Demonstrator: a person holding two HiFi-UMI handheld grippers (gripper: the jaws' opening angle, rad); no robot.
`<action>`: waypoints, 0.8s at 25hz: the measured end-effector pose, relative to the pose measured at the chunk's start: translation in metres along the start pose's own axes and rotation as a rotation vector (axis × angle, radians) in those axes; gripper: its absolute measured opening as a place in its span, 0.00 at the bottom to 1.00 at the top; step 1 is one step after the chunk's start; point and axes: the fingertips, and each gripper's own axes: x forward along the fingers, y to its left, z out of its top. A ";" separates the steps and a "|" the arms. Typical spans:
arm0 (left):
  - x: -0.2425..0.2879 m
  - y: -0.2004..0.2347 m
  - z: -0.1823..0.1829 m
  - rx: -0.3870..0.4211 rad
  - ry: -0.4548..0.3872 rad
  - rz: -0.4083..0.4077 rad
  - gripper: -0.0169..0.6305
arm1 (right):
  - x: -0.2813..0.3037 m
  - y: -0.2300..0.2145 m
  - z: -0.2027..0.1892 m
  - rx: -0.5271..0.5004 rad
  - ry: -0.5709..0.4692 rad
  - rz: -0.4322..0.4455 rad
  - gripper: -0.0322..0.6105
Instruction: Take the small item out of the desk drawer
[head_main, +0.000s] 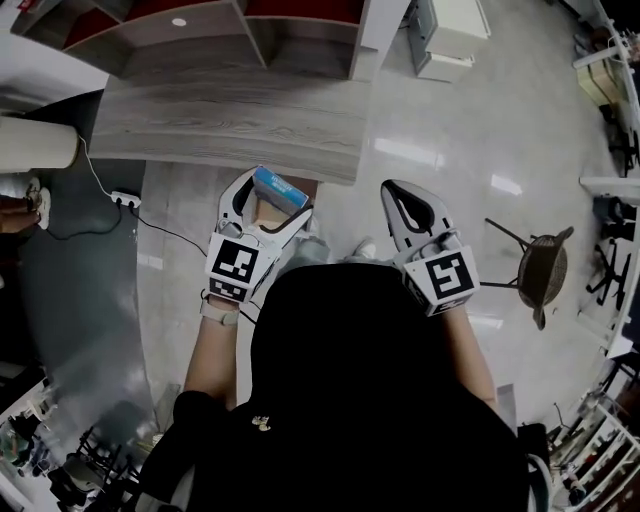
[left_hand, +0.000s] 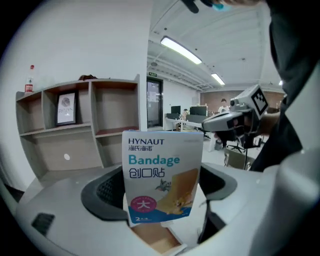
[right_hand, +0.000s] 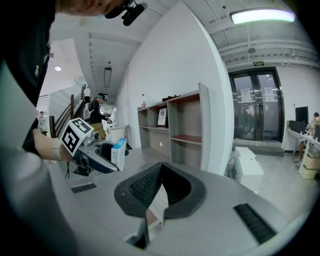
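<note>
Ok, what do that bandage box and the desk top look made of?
Bandage box: thin printed cardboard, it seems, slightly glossy; crisp folded edges, flat printed face. Desk top: grey wood-grain, matte, probably laminate rather than solid wood; uniform streaked pattern.

Bandage box (left_hand: 162, 175) clamped in my left gripper (left_hand: 162, 197). Front face reads "HYNAUT" top left, with "海氏海诺" under it. Then "Bandage" in blue, "创口贴" below that, and "大" in a pink circle lower left. Bottom blue strip starts with "2", rest too small. Green sign (right_hand: 258, 63) over the glass doors (right_hand: 255, 107): unreadable. Framed print (left_hand: 66, 108) on the shelf: lettering too small.
</note>
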 end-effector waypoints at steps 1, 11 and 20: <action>-0.007 0.000 0.009 -0.025 -0.030 0.009 0.73 | 0.000 0.002 0.004 -0.004 -0.007 0.008 0.05; -0.058 0.015 0.067 -0.105 -0.293 0.155 0.73 | 0.006 0.019 0.037 -0.041 -0.077 0.079 0.05; -0.084 0.022 0.085 -0.102 -0.384 0.265 0.73 | 0.005 0.027 0.060 -0.052 -0.137 0.107 0.05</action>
